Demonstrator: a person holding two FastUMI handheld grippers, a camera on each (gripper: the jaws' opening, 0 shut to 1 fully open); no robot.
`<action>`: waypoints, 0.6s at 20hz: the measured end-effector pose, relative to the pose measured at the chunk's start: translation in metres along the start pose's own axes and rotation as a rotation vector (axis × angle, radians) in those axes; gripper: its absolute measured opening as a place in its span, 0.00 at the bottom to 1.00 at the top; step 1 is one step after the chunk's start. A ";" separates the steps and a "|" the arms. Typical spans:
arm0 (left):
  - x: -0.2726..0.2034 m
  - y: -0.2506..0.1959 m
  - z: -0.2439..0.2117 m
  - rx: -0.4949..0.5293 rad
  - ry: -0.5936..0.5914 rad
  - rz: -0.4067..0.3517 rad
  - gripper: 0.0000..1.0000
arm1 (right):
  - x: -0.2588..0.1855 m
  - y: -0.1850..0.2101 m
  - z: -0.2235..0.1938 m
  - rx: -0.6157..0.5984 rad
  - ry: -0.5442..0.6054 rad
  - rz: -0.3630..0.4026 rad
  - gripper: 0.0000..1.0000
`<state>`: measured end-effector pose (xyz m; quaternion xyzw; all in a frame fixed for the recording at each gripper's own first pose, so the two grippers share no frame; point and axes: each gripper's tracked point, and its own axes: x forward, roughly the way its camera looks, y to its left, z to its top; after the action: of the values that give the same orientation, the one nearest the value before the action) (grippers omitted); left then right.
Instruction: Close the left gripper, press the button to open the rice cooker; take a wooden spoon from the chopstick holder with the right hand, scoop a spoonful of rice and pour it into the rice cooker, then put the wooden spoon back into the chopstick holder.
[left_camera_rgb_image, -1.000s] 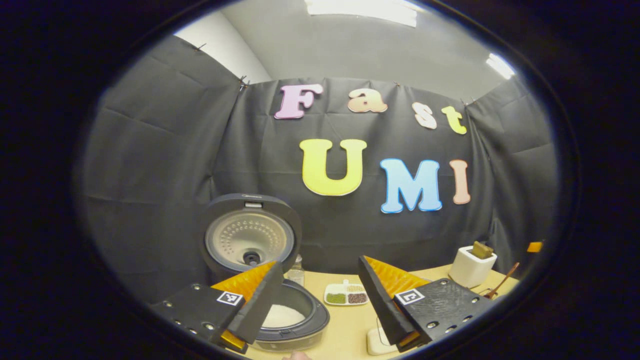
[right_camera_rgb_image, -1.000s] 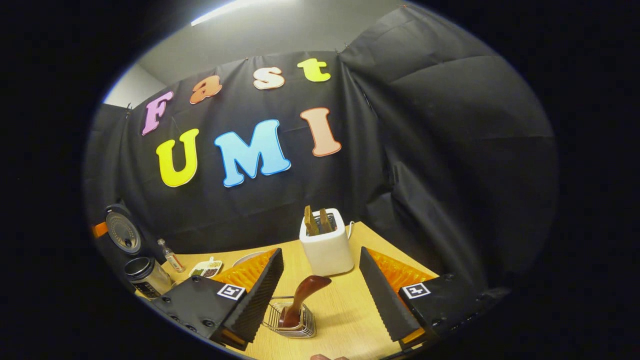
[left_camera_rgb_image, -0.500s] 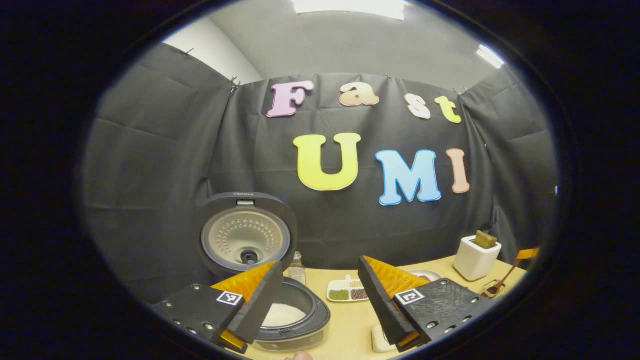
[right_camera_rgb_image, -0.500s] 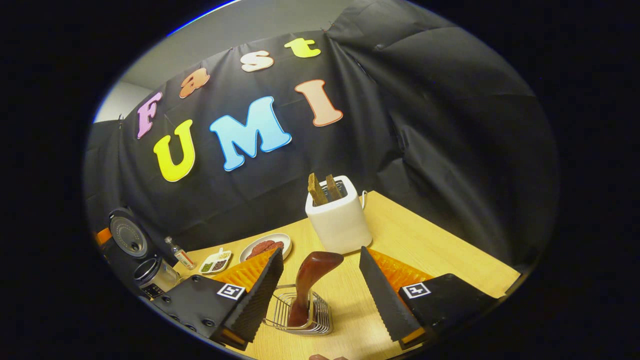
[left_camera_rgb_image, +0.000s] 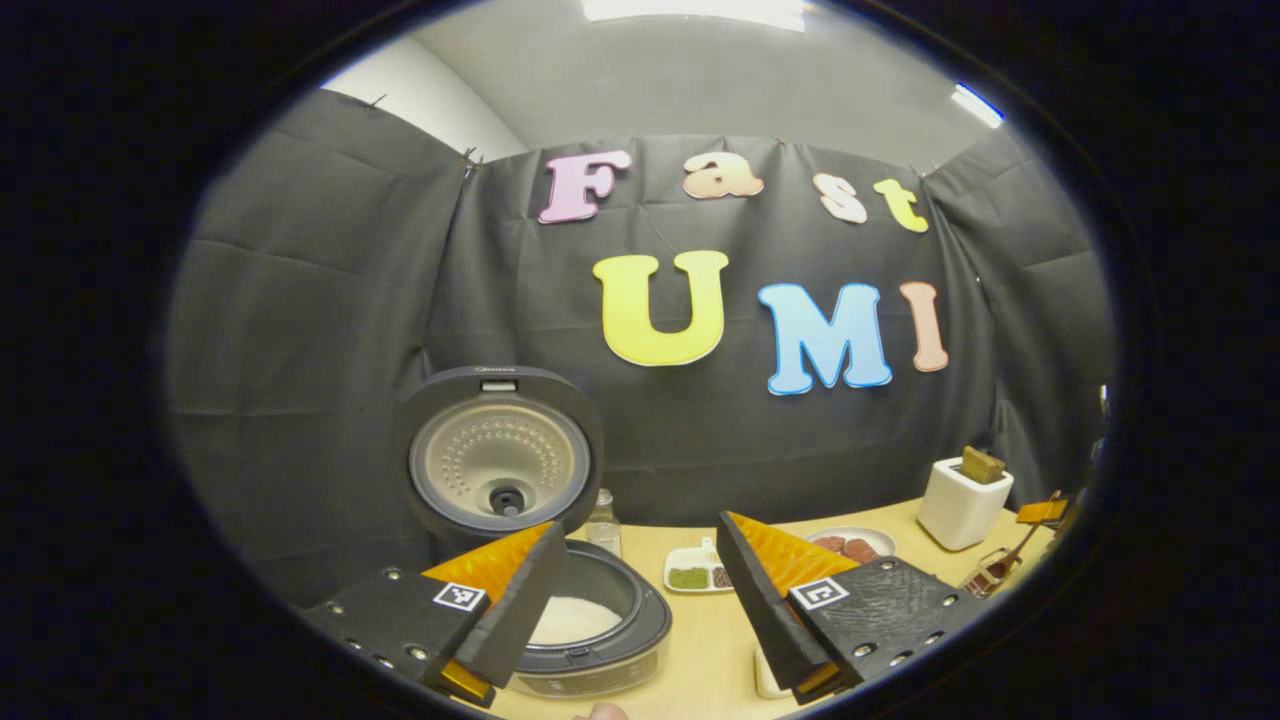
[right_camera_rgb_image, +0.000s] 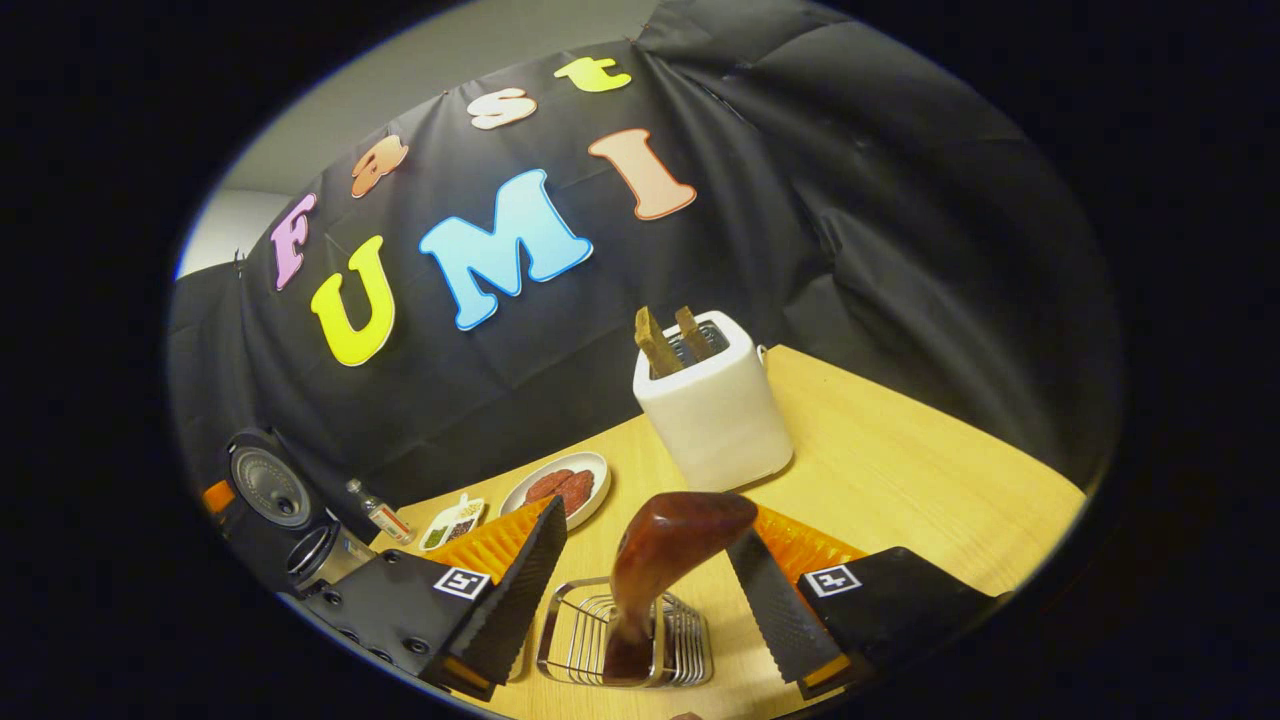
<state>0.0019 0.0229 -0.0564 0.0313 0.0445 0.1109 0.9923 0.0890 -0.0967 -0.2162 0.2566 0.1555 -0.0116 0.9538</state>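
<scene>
The left gripper (left_camera_rgb_image: 640, 590) hangs open above the open rice cooker (left_camera_rgb_image: 590, 625), white rice (left_camera_rgb_image: 575, 620) inside; toaster (left_camera_rgb_image: 963, 500) far right.

My left gripper (left_camera_rgb_image: 640, 600) and right gripper (right_camera_rgb_image: 645, 600) look alike: black wedge jaws with ribbed orange backs, black screw-studded mounts, and a small square black-and-white marker on each.

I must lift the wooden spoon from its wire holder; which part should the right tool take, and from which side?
Grip the wooden spoon on its broad upper handle, coming from above with a finger either side. It stands nearly upright in the wire holder, and the right tool is already open around it.
</scene>
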 end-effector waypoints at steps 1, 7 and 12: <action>0.000 0.000 -0.002 -0.006 0.004 -0.001 0.93 | 0.005 0.002 -0.001 0.009 0.006 0.011 0.96; 0.002 0.003 -0.006 -0.017 0.009 0.004 0.93 | 0.015 0.004 0.004 0.093 0.003 0.029 0.36; 0.003 0.004 -0.015 -0.018 0.017 -0.001 0.94 | 0.008 0.005 0.007 0.121 0.000 0.012 0.24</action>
<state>0.0024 0.0286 -0.0713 0.0212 0.0520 0.1111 0.9922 0.0994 -0.0951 -0.2104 0.3146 0.1530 -0.0152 0.9367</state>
